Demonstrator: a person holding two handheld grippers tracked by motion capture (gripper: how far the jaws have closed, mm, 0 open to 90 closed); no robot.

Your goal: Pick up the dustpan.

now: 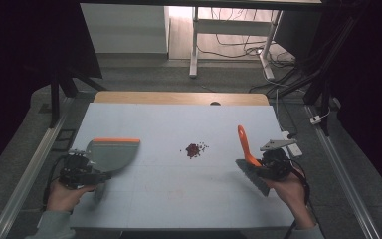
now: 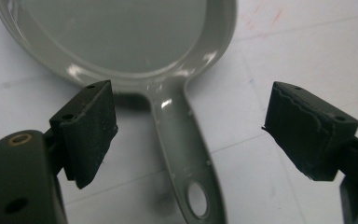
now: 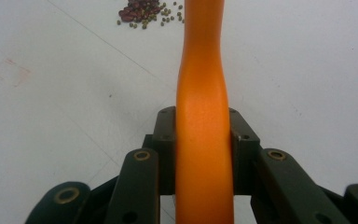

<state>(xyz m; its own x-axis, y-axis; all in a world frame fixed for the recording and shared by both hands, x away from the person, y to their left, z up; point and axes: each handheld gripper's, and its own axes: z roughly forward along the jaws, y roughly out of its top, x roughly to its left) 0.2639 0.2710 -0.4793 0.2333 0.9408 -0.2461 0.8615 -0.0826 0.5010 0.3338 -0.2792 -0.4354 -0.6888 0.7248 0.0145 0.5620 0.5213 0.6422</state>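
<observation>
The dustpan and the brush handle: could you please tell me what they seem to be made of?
The dustpan looks like glossy grey moulded plastic, since highlights glint along its rim. The brush handle, clamped in the right hand-held gripper, looks like smooth orange plastic with a satin sheen.

1. A dustpan (image 1: 112, 153) lies on the table (image 1: 179, 199), at its left side.
2. The left gripper (image 1: 87, 172) sits just in front of the dustpan, one jaw on either side of the dustpan's handle (image 2: 186, 154).
3. A small pile of beans (image 1: 194, 149) lies on the table's middle, right of the dustpan.
4. A brush (image 1: 251, 167) is at the table's right edge, its handle between the jaws of the right gripper (image 1: 266, 167).
</observation>
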